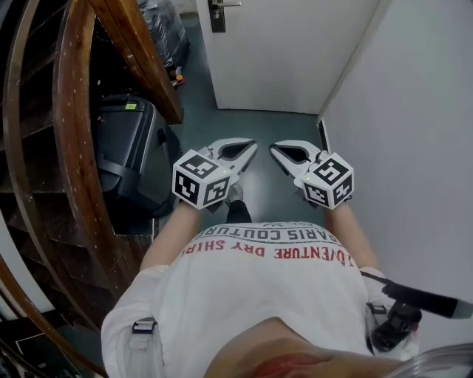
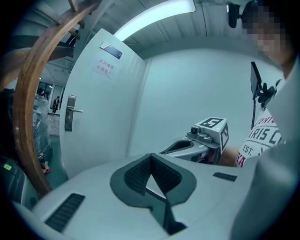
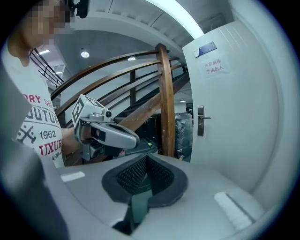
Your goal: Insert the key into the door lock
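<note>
A white door [image 1: 281, 52] stands ahead, its metal lock plate and lever handle [image 1: 218, 13] at the top edge of the head view. The same handle [image 2: 70, 112] shows far off in the left gripper view, and the handle [image 3: 200, 120] in the right gripper view. My left gripper [image 1: 251, 146] and right gripper [image 1: 273, 148] are held side by side at waist height, both pointing toward the door, well short of it. Both stand shut with their tips meeting. No key shows in any view.
A curved wooden stair railing [image 1: 74, 133] runs along the left, with a black case [image 1: 129, 148] under it. A white wall [image 1: 414, 111] closes in on the right. Wrapped goods [image 1: 166, 29] sit left of the door. A dark floor strip [image 1: 251, 125] leads to the door.
</note>
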`<state>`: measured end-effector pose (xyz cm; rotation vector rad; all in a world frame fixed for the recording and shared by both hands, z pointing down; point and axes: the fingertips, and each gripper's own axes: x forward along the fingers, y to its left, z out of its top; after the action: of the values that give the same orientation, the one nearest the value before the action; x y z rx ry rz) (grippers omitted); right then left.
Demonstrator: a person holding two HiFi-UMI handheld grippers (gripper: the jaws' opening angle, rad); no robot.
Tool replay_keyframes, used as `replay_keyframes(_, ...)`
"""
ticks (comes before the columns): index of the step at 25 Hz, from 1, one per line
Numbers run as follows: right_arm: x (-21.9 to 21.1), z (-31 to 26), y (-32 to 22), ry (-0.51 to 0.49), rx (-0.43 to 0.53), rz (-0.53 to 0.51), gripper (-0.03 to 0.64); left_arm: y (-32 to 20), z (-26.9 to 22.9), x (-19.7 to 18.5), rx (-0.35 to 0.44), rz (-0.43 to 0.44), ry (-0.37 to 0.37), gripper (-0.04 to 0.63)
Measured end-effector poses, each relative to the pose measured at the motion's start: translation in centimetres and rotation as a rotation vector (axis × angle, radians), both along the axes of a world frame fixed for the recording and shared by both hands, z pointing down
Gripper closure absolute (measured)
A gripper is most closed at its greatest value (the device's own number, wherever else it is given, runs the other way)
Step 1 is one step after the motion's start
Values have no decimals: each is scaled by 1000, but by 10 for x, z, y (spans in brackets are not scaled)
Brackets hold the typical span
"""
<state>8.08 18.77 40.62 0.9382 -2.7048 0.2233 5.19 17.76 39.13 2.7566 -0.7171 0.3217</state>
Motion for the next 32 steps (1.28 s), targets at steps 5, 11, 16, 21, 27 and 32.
replay_keyframes(5, 3, -29, 64, -39, 26, 26, 615, 69, -24, 3, 50, 3, -56, 594)
replay_keyframes(11, 18, -37, 94, -40, 44, 28, 615, 99, -29, 17, 58, -1, -69, 594)
replay_keyframes(16, 19, -31, 99, -28, 66, 49, 617, 107, -26, 12, 69, -20, -59, 594)
replay_keyframes(21, 5, -39, 105, -34, 79, 50, 617, 109, -35, -4, 85, -39, -19, 594)
replay_keyframes(27, -3, -35, 107, -35, 79, 56, 617, 110, -33, -10, 101, -32, -19, 594)
replay_keyframes(32, -14, -35, 107, -18, 78, 58, 617, 108, -33, -20, 96, -36, -2, 594)
